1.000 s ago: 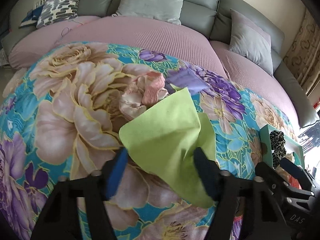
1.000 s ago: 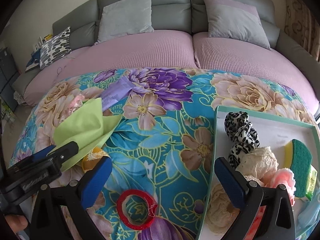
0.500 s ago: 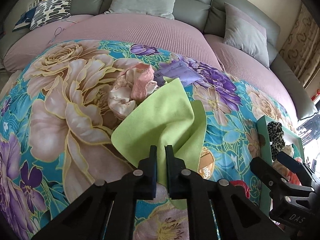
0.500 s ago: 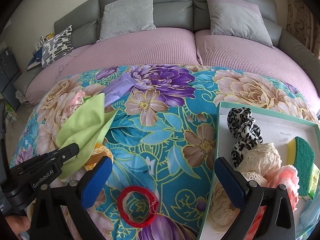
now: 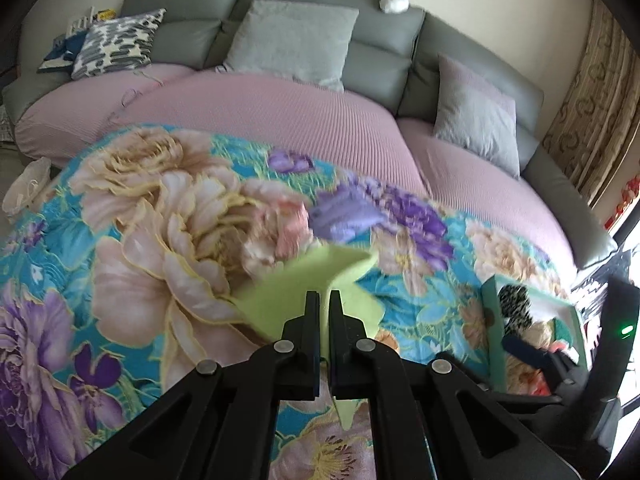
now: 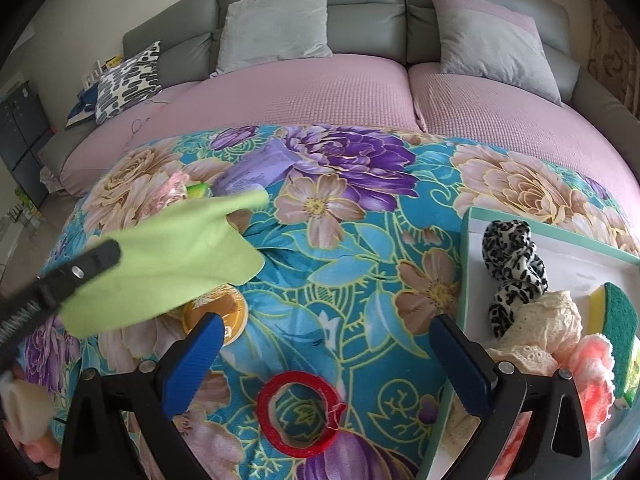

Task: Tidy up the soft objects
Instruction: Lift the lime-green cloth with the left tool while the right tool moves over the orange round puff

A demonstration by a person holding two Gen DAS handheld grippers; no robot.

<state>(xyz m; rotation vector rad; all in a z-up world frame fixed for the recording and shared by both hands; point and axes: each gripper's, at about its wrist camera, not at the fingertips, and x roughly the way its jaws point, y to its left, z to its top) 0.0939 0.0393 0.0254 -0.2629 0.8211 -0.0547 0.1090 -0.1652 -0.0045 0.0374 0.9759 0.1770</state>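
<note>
The left hand-held gripper (image 5: 324, 300) has clamped and lifted the green cloth (image 6: 172, 256) off the bed; the right hand-held gripper (image 6: 324, 344) stays open beside the tray (image 6: 464, 264).

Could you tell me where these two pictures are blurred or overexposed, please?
Left wrist view: the green cloth in the left tongs and the quilt print behind are motion-blurred; the right edge glares white. Right wrist view: mostly sharp; only the cloth and left tongs smear; fisheye bends the sofa.

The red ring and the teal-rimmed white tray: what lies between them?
Nothing but bare floral blanket, apart from the open right gripper's blue finger, in the right wrist view between red ring and tray.
</note>
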